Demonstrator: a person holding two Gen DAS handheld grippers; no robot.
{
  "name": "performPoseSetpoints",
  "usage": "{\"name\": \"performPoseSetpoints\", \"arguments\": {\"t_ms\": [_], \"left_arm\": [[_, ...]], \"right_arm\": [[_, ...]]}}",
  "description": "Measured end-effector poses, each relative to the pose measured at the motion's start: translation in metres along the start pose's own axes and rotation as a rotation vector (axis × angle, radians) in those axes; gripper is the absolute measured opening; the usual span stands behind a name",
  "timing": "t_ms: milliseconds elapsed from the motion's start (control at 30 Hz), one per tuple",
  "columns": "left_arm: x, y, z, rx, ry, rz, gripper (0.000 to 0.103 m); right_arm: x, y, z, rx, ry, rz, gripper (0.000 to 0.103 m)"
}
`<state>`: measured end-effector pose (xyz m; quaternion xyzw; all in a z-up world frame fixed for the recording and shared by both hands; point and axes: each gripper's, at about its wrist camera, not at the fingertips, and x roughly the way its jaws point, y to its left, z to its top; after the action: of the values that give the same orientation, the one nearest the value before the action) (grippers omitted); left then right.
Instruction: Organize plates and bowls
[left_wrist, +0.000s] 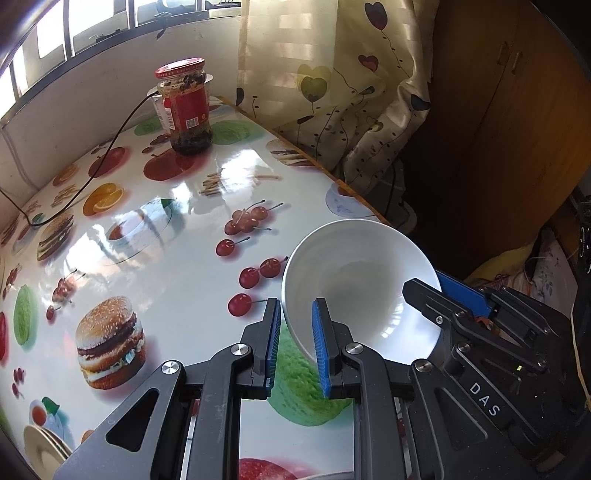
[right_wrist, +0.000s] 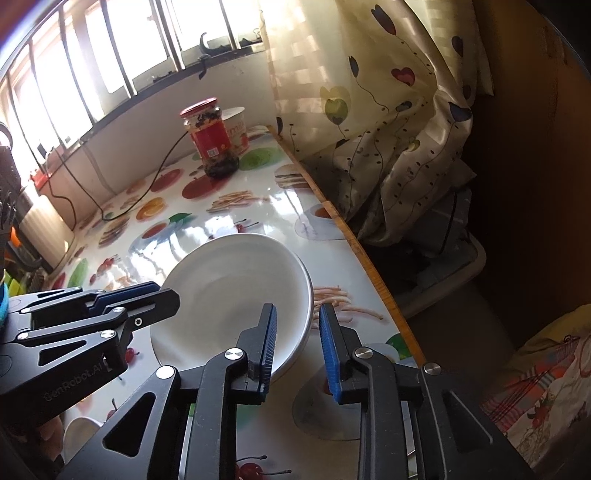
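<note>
Bowl (left_wrist: 360, 288) tilted on surface (left_wrist: 177, 258) w/ rim clamped in L claw (left_wrist: 294, 341) near side, R claw (right_wrist: 297, 349) opposite.

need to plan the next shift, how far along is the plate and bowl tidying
Done: a few plates sit stacked on the table. In hand: the left gripper clamps the white bowl at its rim; the right gripper straddles the opposite rim. Left: the bowl is not yet stacked anywhere.
</note>
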<state>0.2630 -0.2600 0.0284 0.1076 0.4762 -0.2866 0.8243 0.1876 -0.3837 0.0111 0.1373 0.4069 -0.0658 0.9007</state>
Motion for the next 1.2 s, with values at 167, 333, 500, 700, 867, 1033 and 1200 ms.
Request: {"name": "performPoseSetpoints", "arguments": {"t_ms": [167,333,500,700,867,1033,1200], "left_arm": [[0.0019,0.0001,-0.0002,-0.003,0.005,0.005,0.018],[0.0038,-0.0002,-0.0001,-0.001,0.008,0.014,0.014],[0.0055,0.0006,-0.0001,-0.004,0.009,0.023,0.01],[0.0064,0.0018,0.0005,-0.002,0.006,0.025,0.009],[0.0063,0.0017,0.0004,-0.001,0.007,0.025,0.009],[0.0065,0.002,0.0004,-0.001,0.007,0.026,0.009],[0.0068,0.0022,0.0005,-0.004,0.008,0.026,0.009]], "right_arm": [[0.0001,0.0007,-0.0002,-0.001,0.0,0.002,0.019],[0.0006,0.0009,0.0001,0.001,-0.001,0.001,0.017],[0.0012,0.0019,0.0001,0.0,-0.001,0.0,0.016],[0.0004,0.0008,0.0,0.003,-0.002,0.0,0.016],[0.0014,-0.0011,0.0001,0.001,-0.009,-0.01,0.016],[0.002,-0.0022,0.0007,0.002,-0.012,-0.012,0.016],[0.0008,-0.0025,0.002,0.002,-0.019,-0.012,0.012]]}}
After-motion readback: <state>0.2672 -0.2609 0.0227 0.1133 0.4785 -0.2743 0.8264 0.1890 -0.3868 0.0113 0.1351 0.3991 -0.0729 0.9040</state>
